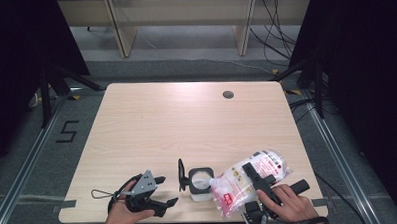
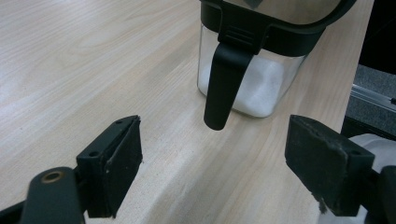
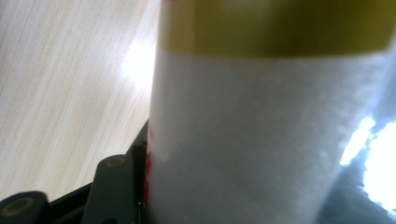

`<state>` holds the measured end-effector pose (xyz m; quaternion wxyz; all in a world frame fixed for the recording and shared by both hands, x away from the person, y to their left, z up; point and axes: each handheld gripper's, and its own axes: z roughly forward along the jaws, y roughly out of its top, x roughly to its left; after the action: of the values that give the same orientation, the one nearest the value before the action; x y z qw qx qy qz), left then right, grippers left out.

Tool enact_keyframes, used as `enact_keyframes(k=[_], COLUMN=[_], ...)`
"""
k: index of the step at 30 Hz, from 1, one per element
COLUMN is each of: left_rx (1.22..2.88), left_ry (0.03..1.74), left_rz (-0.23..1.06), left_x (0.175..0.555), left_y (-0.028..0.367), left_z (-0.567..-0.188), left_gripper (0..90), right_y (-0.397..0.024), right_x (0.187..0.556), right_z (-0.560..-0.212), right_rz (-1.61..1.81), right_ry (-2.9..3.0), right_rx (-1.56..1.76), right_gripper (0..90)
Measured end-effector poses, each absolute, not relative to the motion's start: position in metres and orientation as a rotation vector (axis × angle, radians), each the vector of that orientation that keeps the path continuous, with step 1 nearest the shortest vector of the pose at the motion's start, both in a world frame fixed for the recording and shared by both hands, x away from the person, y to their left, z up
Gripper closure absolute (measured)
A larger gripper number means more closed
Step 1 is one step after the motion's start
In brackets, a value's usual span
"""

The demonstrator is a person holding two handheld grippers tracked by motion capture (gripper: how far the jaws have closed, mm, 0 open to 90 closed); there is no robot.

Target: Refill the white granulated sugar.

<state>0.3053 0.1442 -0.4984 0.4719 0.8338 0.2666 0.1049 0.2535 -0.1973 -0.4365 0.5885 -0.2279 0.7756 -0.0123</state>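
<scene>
1. The right gripper [image 1: 256, 176] is clamped on a white bag [image 1: 249, 180] with red print, tilted with its mouth toward the jar.
2. The left gripper [image 1: 161, 191] has its jaws released, nothing between them.
3. The glass jar [image 1: 200, 182] of white powder stands between the grippers, lid flipped up, near the table's [image 1: 187, 122] front edge.

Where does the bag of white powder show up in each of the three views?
High view: bag at lower right, tilted toward the jar, held by the right gripper.
Left gripper view: a white bit at the bottom right corner.
Right gripper view: close up, centre and right.
Shared landmark: the table.
</scene>
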Motion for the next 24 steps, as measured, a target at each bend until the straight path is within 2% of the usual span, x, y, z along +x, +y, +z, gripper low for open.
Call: enact_keyframes(k=[24], left_rx=[2.043], left_ry=[0.664], left_rz=[0.249], left_x=[0.304], left_y=[0.1445], left_z=[-0.4972], left_gripper=[18.7], right_y=[-0.1956], right_x=[0.255], right_z=[-0.4356], right_rz=[-0.018], right_ry=[1.8], right_rx=[-0.562], right_gripper=[45.9])
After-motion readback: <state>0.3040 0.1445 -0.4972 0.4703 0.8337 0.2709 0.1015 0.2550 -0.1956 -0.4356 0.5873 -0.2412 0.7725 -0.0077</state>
